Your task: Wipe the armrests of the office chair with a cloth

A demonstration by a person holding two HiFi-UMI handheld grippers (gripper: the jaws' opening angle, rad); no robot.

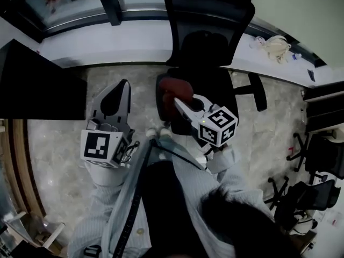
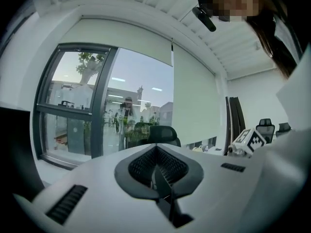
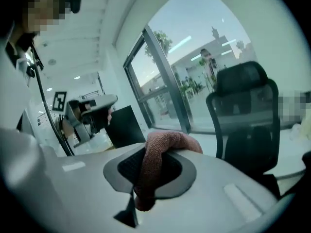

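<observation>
A black mesh office chair (image 1: 209,15) stands against the white ledge, and the same chair (image 3: 248,115) fills the right of the right gripper view. My right gripper (image 1: 180,102) is shut on a reddish-brown cloth (image 1: 174,87), held just above the chair's near-left armrest (image 1: 161,98); I cannot tell whether cloth and armrest touch. The cloth (image 3: 163,147) bunches over the jaws of my right gripper (image 3: 146,178). The other armrest (image 1: 258,90) is bare. My left gripper (image 1: 122,87) sits left of the chair over the floor, jaws shut and empty (image 2: 156,166). The chair (image 2: 163,134) shows small and far ahead.
A dark panel (image 1: 37,82) juts in from the left. The white ledge (image 1: 107,42) runs along the window, with a pale bag (image 1: 275,47) on it at the right. More black chairs (image 1: 322,155) crowd the right edge. The floor is marble tile.
</observation>
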